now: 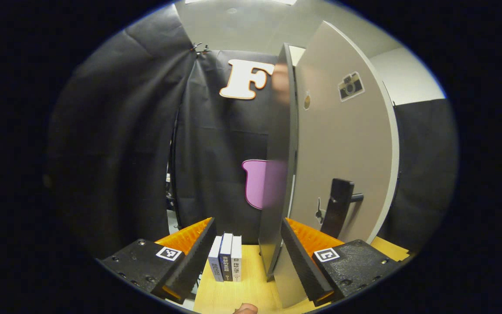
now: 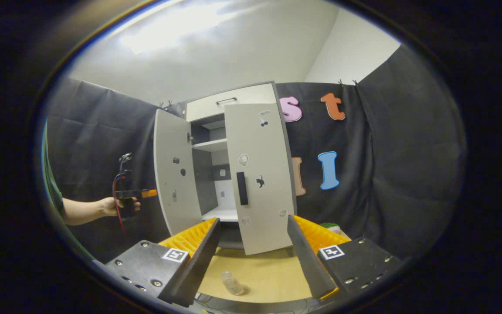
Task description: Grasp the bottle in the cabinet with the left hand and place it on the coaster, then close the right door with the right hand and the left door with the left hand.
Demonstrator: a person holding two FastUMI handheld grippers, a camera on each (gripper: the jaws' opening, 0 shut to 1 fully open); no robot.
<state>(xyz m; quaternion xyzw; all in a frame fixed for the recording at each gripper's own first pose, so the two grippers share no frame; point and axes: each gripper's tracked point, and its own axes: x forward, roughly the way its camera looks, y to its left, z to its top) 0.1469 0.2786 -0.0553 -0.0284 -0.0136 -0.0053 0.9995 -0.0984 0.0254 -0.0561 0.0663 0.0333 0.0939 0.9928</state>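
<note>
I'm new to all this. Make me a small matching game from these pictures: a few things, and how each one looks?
Things:
1. bottle
2. books
3. left door
4. right door's handle

Looks:
A. swung wide open
B. black
C. see-through
D. upright in a row

Pairs: 1-C, 2-D, 3-A, 4-B

Each gripper body is black and textured, with screws along its edges and a square black-and-white marker on each side. At nine o'clock in the right gripper view, a hand (image 2: 113, 206) grips a black handle trailing a red cable (image 2: 119, 218), beside a green sleeve (image 2: 52, 192).
</note>
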